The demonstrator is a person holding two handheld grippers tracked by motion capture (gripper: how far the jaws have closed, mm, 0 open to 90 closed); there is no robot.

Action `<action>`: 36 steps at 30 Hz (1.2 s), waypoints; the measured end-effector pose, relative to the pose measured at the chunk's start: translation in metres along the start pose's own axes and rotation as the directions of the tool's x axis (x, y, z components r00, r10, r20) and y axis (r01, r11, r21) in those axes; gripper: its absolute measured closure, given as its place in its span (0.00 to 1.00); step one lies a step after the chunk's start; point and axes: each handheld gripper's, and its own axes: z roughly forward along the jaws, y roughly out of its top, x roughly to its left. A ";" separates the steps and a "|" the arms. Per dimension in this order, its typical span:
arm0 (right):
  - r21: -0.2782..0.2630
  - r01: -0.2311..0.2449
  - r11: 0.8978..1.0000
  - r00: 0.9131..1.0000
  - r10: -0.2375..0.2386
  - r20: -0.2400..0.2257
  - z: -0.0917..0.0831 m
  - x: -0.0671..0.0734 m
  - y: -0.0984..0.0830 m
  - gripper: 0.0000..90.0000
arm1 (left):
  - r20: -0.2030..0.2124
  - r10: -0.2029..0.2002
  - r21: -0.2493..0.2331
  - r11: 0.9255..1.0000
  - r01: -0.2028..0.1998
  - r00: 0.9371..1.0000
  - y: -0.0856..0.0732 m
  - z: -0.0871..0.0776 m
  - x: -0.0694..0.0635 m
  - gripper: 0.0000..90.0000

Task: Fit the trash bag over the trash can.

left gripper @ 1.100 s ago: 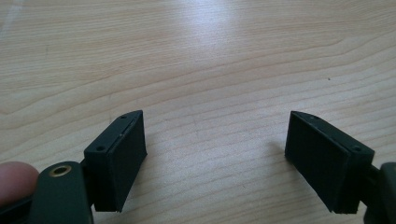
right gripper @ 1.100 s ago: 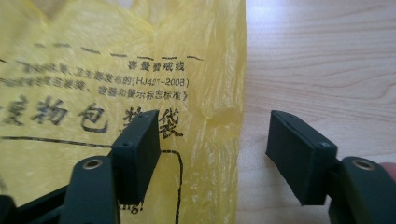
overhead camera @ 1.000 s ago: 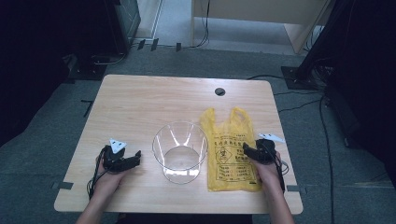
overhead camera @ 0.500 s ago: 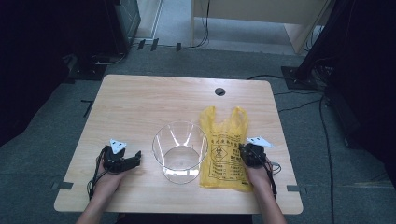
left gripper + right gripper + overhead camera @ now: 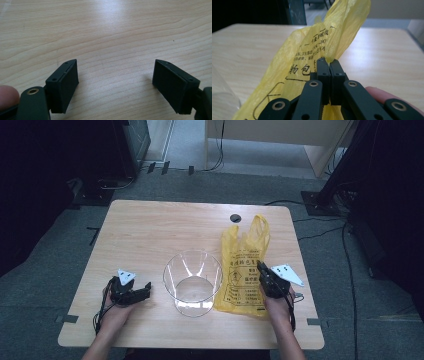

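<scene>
Right claw (image 5: pixel 263 271): it is pinching a fold of the yellow bag (image 5: pixel 244 265), just right of the clear bowl (image 5: pixel 193 281). The jaws have just been closing, with the thin plastic between them.
Slip: only a little fold is being held, so the bag could be sliding out.
Tear: a hard pull could be ripping the thin plastic.
Left claw (image 5: pixel 139 293): it is sitting spread wide and empty on the bench (image 5: pixel 165 227), left of the bowl.
Bump: the bag is touching the bowl, so dragging it could be pushing the bowl over.

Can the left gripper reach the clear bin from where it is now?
Probably yes: the left gripper rests open beside the clear bin, with bare table between them.
</scene>
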 end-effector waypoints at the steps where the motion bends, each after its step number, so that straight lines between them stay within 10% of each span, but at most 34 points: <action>1: -0.020 0.000 1.000 1.000 0.000 -0.002 -0.003 0.002 0.004 0.99 | 0.000 -0.001 0.000 1.000 0.001 1.000 0.000 0.000 0.000 0.23; 12: -0.241 0.018 0.970 1.000 -0.022 -0.014 -0.030 0.018 0.057 0.99 | 0.000 -0.002 -0.001 1.000 0.002 1.000 0.000 0.000 0.000 0.22; 36: -0.403 0.023 0.915 0.999 -0.038 -0.030 -0.058 0.040 0.123 0.99 | 0.003 -0.010 -0.002 1.000 0.010 1.000 0.000 0.001 0.000 0.22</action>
